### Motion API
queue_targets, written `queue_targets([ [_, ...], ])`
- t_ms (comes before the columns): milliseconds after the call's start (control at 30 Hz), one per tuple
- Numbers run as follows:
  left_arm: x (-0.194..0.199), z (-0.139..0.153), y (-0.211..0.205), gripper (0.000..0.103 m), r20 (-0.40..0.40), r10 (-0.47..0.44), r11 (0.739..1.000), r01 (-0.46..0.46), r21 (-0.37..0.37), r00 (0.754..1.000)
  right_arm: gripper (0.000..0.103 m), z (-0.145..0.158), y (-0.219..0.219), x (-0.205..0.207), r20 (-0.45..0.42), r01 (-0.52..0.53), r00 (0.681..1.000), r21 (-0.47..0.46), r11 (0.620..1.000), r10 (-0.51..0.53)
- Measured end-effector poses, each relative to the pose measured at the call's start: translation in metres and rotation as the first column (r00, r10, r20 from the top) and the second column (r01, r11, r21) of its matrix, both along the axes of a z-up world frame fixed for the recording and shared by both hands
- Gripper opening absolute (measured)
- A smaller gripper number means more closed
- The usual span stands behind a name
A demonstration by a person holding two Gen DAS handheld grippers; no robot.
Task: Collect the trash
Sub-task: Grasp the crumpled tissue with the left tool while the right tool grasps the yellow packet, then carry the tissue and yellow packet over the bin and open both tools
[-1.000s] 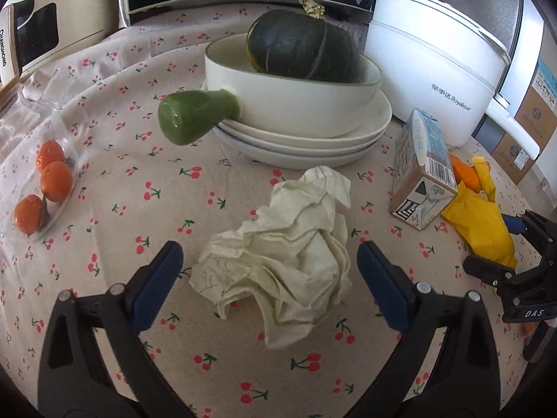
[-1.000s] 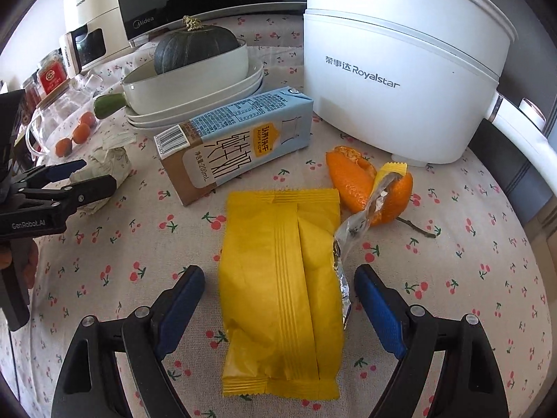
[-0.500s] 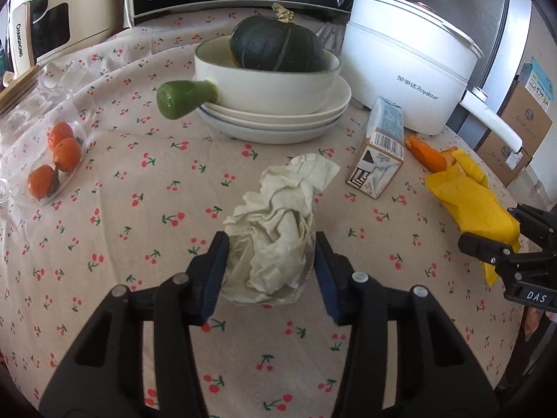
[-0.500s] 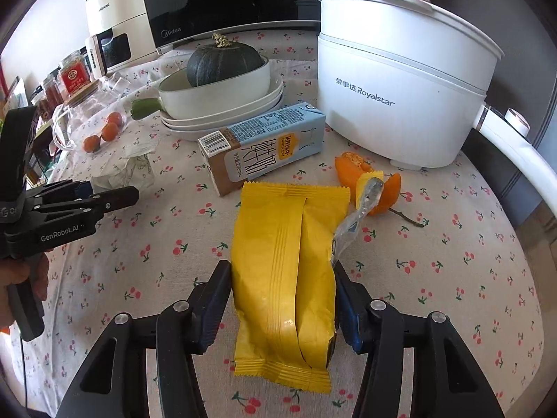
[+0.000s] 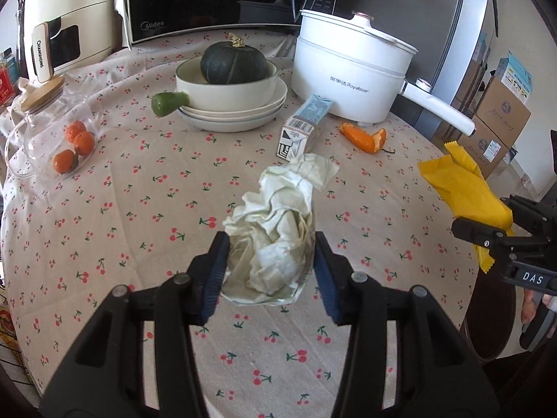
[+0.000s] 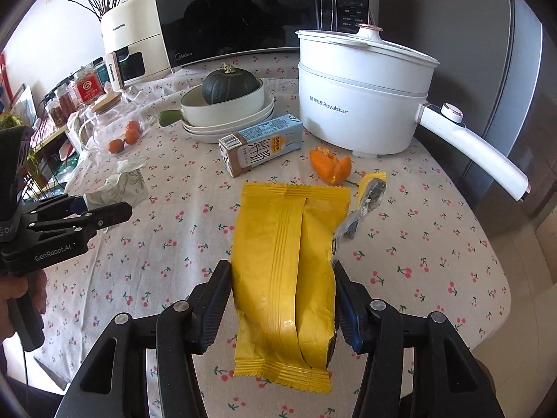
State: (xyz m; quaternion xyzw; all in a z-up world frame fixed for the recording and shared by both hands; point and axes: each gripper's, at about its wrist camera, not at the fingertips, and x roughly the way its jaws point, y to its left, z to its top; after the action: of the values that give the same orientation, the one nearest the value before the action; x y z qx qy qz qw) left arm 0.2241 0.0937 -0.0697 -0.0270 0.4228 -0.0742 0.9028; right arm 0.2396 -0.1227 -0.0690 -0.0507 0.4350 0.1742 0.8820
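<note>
step: carry-off | left tongs [image 5: 269, 264] clenched on crumpled paper [image 5: 275, 230] | right tongs [image 6: 283, 299] clenched on yellow wrapper [image 6: 285, 261] | next: probably find bin, release both

Three oranges [image 5: 73, 148] (jarred), one squash [image 5: 234, 63], one carton [image 5: 305, 126]

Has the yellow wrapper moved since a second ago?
Yes. The yellow wrapper, clamped in the right gripper, has lifted off the tablecloth, away from the milk carton.
</note>
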Motion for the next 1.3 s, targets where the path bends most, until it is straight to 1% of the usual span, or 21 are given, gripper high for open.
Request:
queue_targets([
  [267,-0.037,0.016,-0.023,0.050,0.000,-0.038,0.999,0.038,-0.027,0.999,0.057,0.019,-0.023,-0.041,0.016,0.017,1.000,0.015,1.000,-0.018],
  [367,-0.049,0.018,-0.035,0.050,-0.008,-0.058,0.997,0.057,-0.052,0.998,0.057,0.022,-0.034,-0.056,0.010,0.036,0.999,0.028,0.999,-0.036],
  [433,-0.057,0.019,-0.045,0.050,-0.014,-0.079,0.996,0.078,-0.052,0.997,0.057,0.023,-0.042,-0.065,0.004,0.044,0.999,0.042,0.998,-0.045],
  [600,-0.076,0.020,-0.073,0.050,-0.020,-0.138,0.990,0.137,-0.040,0.990,0.057,0.024,-0.063,-0.087,0.003,0.070,0.998,0.039,0.997,-0.070],
  [633,-0.080,0.020,-0.077,0.050,-0.020,-0.147,0.988,0.146,-0.047,0.989,0.057,0.023,-0.068,-0.091,0.004,0.083,0.997,0.036,0.996,-0.083],
  [700,-0.086,0.017,-0.084,0.050,-0.030,-0.160,0.983,0.157,-0.091,0.987,0.057,0.022,-0.079,-0.099,-0.008,0.118,0.993,0.031,0.993,-0.118],
  [767,-0.089,0.016,-0.093,0.050,-0.039,-0.172,0.979,0.166,-0.119,0.984,0.057,0.020,-0.091,-0.105,-0.029,0.146,0.989,0.047,0.988,-0.145],
  [833,-0.091,0.016,-0.104,0.050,-0.034,-0.198,0.973,0.192,-0.132,0.980,0.057,0.018,-0.100,-0.112,-0.041,0.159,0.987,0.051,0.986,-0.157],
  [1000,-0.095,0.014,-0.132,0.050,-0.040,-0.254,0.956,0.244,-0.163,0.966,0.057,0.008,-0.127,-0.125,-0.054,0.199,0.979,0.005,0.980,-0.199],
  [1133,-0.100,0.008,-0.156,0.050,-0.050,-0.305,0.944,0.295,-0.149,0.951,0.057,-0.003,-0.154,-0.135,-0.081,0.245,0.966,-0.004,0.970,-0.244],
  [1300,-0.104,-0.003,-0.190,0.050,-0.069,-0.379,0.921,0.369,-0.127,0.923,0.057,-0.014,-0.185,-0.148,-0.102,0.294,0.950,-0.015,0.956,-0.294],
])
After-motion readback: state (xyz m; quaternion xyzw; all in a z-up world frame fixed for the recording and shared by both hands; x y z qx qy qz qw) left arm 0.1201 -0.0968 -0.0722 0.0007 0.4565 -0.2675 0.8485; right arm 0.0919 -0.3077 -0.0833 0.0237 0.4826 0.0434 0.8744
